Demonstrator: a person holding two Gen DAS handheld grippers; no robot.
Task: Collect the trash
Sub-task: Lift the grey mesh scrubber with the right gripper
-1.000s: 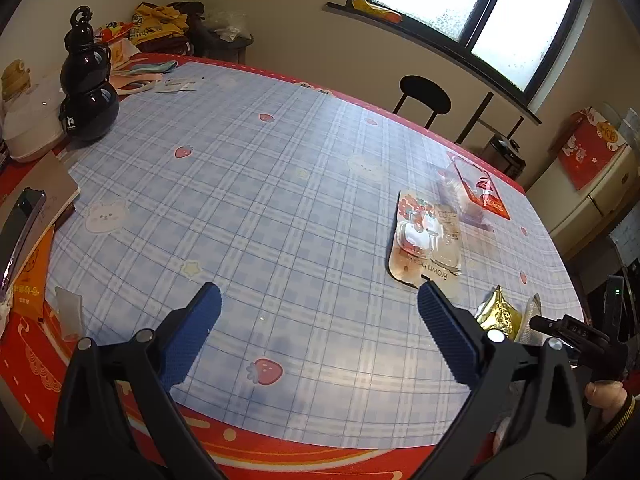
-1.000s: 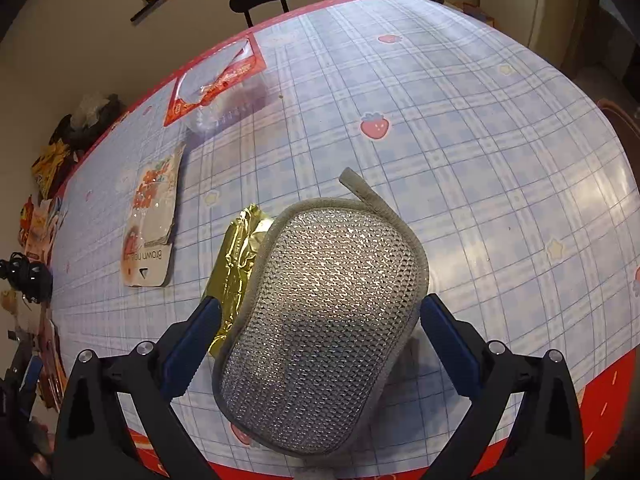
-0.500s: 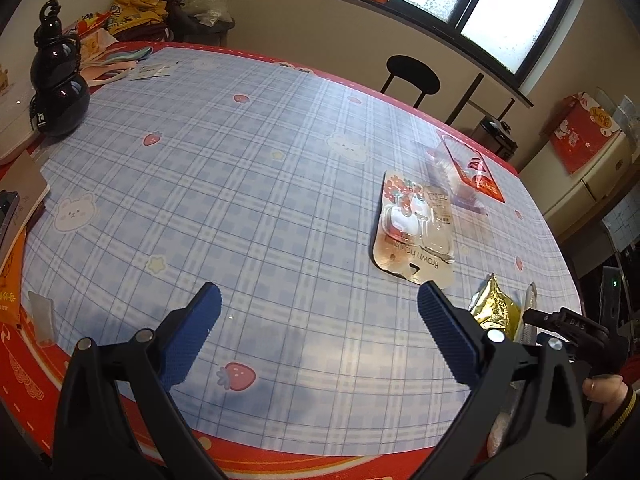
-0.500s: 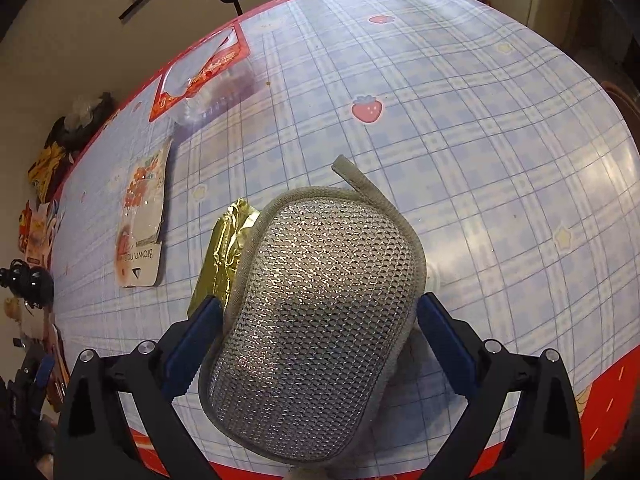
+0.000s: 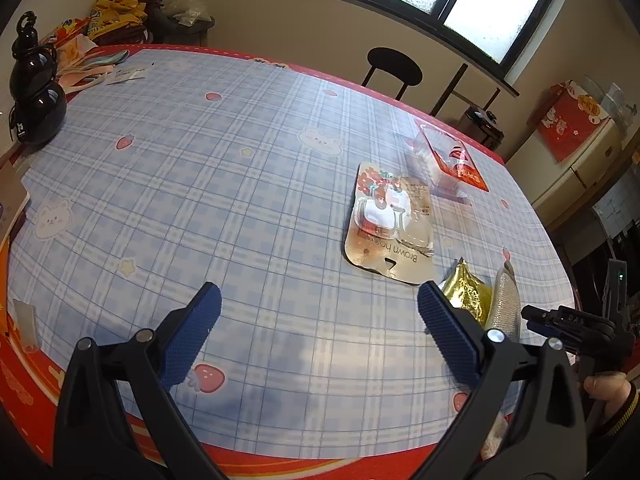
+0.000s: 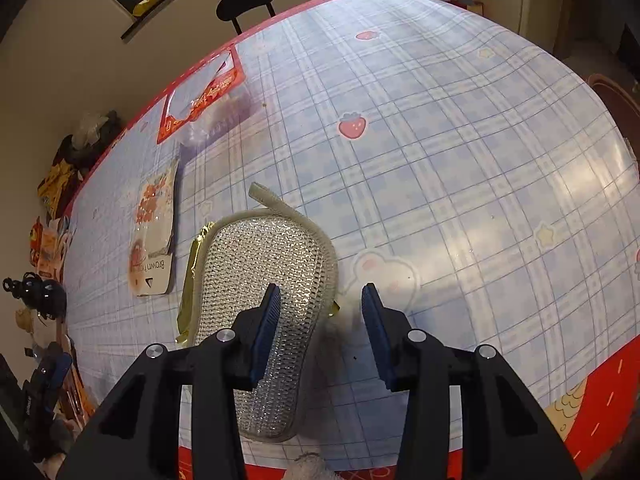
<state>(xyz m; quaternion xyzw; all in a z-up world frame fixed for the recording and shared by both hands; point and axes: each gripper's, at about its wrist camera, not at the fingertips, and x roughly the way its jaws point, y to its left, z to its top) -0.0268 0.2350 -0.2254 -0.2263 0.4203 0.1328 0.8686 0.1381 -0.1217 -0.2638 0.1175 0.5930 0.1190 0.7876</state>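
Note:
On the checked tablecloth (image 5: 240, 184) lie a "Brown hook" blister pack (image 5: 390, 220) (image 6: 154, 236), a red-and-clear plastic package (image 5: 448, 160) (image 6: 200, 96) and a gold foil wrapper (image 5: 466, 294) (image 6: 192, 280). A silver mesh scouring pad (image 6: 260, 264) (image 5: 506, 300) partly covers the foil. My right gripper (image 6: 320, 304) points steeply down at the pad with its jaws closing. Its left finger sits over the mesh and its right finger over bare cloth, so only the pad's right edge lies between them. My left gripper (image 5: 320, 300) hangs open and empty over the cloth, left of the foil.
A black gourd-shaped bottle (image 5: 34, 100) and piled clutter (image 5: 120, 12) stand at the table's far left. A black stool (image 5: 394, 68) stands beyond the far edge. A hand (image 5: 608, 388) holds the right gripper's handle. The red table border (image 6: 600, 392) runs close below.
The right jaws have narrowed from wide apart around the pad to a small gap at its right edge. The left gripper drifted forward and the wrappers look nearer.

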